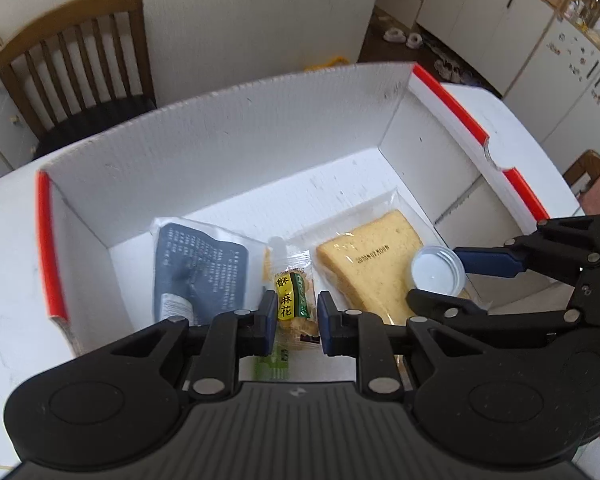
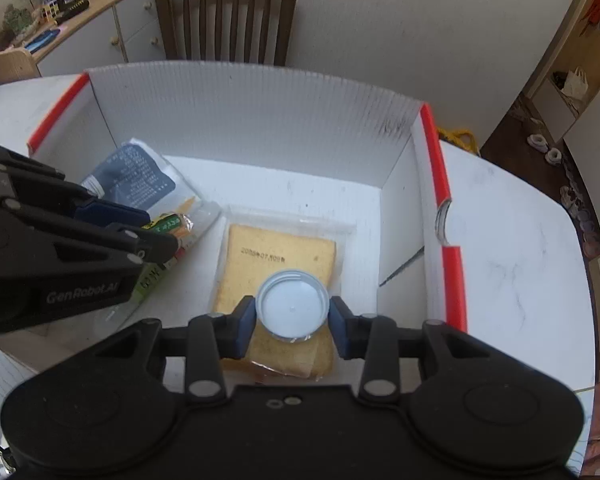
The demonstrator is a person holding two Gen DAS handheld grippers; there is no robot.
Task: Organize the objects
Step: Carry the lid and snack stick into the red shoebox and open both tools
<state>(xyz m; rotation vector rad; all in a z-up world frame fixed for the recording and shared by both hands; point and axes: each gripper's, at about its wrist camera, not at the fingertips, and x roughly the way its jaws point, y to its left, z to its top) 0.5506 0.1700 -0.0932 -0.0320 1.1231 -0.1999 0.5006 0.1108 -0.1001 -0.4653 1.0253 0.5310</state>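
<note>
White corrugated plastic formed the box (image 1: 228, 136), trimmed in red along its short rims, standing on the pale bench (image 2: 512, 248). We held our right tongs (image 2: 293, 322) pinching a round white bottle cap (image 2: 292, 306) by its ribbed rim, open side up, hanging directly above a wrapped slice of yellow cake (image 2: 276, 256) on the box floor. The drop point lay straight below, so the right hand was the nearer one for this piece. Our left tongs (image 1: 293, 322) were spread slightly, with a small yellow and green snack packet (image 1: 294, 304) between the blue pads (image 1: 268, 312); we could not tell whether the pads touched it. The packet's long side ran away from us, in line with the tongs. Left of it lay a grey printed pouch (image 1: 198, 272), and the cake sat just beside it on the right. A wooden chair (image 2: 226, 16) stood behind the box.
</note>
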